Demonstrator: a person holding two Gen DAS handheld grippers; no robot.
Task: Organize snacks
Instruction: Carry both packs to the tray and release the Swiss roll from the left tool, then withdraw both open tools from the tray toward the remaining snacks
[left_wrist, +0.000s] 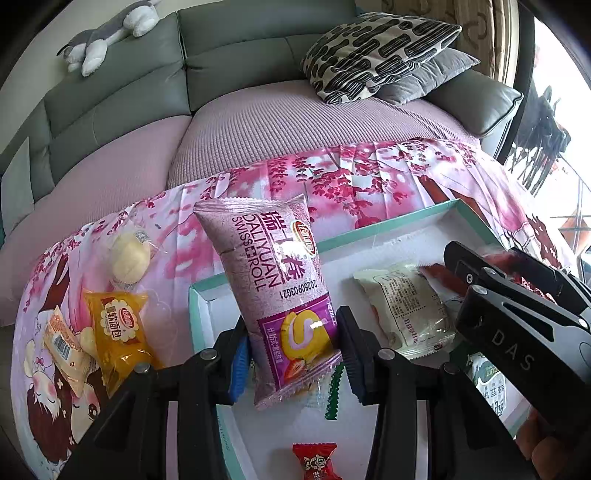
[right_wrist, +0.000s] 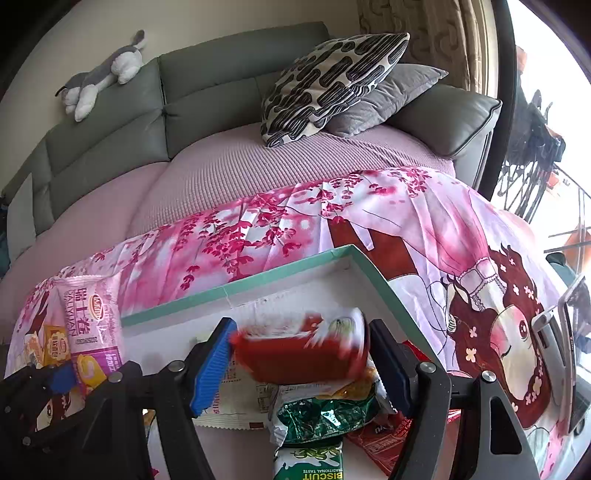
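Snacks first, left wrist view: purple Swiss roll packet (left_wrist: 273, 291) clamped by its lower end in the left gripper (left_wrist: 293, 345), long axis running away from the camera and leaning up-left, far end over the teal rim of the white box (left_wrist: 388, 225). Inside the box: a pale packet (left_wrist: 402, 306) and a red candy (left_wrist: 315, 461) at the near edge, with bare floor between them. Left of the box on the pink printed cloth (left_wrist: 369, 177): an orange bread packet (left_wrist: 118, 332), a barcode packet (left_wrist: 64, 347), a round pale bun (left_wrist: 129, 258), all close to the box's left wall. Right gripper body at far right, its grip not readable from here.

Right wrist view: right gripper (right_wrist: 301, 363) closed on a red packet (right_wrist: 303, 354), blurred, long axis crosswise between the pads, hanging above the box's near right part. Beneath: a green foil bag (right_wrist: 325, 413), a biscuit pack (right_wrist: 308, 465), flat red wrappers (right_wrist: 380, 439); none clear in the other view. Open white floor toward the far corner. Swiss roll visible at far left.
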